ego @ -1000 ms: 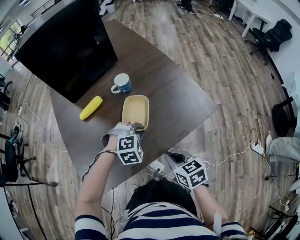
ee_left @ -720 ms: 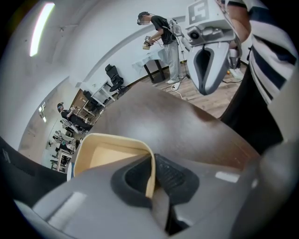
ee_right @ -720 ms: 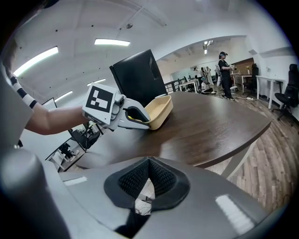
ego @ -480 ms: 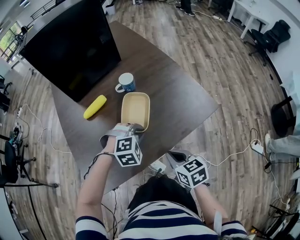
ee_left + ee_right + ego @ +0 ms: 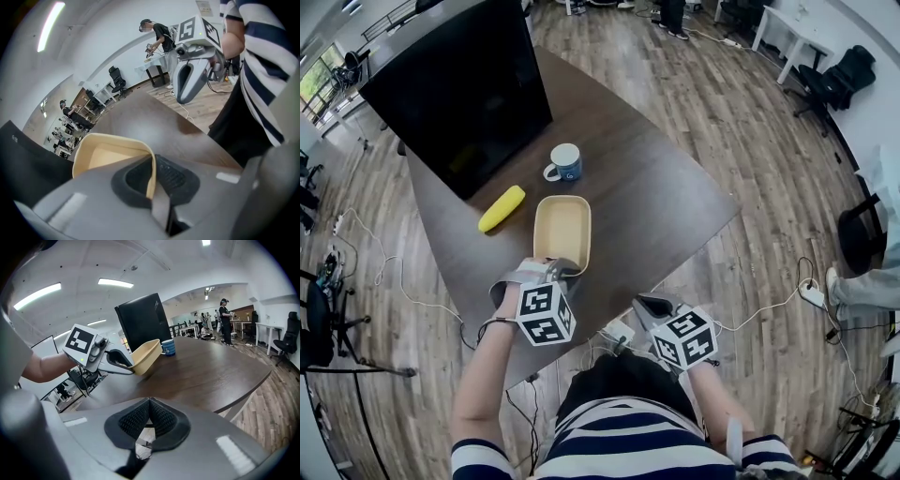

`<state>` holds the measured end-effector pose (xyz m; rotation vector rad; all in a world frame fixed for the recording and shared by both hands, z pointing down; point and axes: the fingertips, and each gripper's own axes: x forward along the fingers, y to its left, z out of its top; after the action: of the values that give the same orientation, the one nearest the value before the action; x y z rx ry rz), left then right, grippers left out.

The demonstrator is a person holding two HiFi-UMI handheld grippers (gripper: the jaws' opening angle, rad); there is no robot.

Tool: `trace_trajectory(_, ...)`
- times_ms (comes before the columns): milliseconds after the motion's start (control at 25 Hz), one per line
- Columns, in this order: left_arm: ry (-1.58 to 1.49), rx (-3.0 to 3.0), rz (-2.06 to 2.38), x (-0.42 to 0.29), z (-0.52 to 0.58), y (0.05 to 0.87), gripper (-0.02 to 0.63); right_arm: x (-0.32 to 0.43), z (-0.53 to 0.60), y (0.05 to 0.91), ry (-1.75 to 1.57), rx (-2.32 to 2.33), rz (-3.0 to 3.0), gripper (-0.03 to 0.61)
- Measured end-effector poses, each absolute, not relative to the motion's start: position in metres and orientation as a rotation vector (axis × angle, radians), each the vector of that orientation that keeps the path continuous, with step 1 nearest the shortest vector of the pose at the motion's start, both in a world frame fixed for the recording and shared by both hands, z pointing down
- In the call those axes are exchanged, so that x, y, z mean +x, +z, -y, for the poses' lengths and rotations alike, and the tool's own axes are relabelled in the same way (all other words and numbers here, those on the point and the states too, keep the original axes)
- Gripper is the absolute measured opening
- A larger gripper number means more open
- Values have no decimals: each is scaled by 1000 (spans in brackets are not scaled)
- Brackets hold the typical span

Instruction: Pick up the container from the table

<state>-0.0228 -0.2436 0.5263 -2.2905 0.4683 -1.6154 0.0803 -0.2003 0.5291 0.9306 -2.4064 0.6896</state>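
Observation:
A pale yellow rectangular container (image 5: 561, 228) is near the middle of the dark table (image 5: 656, 202). My left gripper (image 5: 560, 272) is shut on the container's near rim. In the left gripper view the rim (image 5: 151, 174) is pinched between the two jaws. From the right gripper view the container (image 5: 146, 355) is tilted, lifted off the tabletop in the left gripper (image 5: 123, 365). My right gripper (image 5: 645, 307) hangs off the table's near edge, shut with nothing in it (image 5: 147, 423).
A blue and white mug (image 5: 565, 162) stands behind the container. A yellow corn cob (image 5: 502, 208) lies to the container's left. A big black box (image 5: 455, 89) fills the far left of the table. Cables and a power strip (image 5: 615, 335) lie on the wooden floor.
The container has moved a little nearer to me with my left gripper shut on its rim. The right gripper has barely moved.

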Motion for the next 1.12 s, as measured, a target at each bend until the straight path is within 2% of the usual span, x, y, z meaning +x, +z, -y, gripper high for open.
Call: trace_trajectory(1120,-1746,-2385,-517,-112,114,519,0,34,166,503,611,1009,2390,-3)
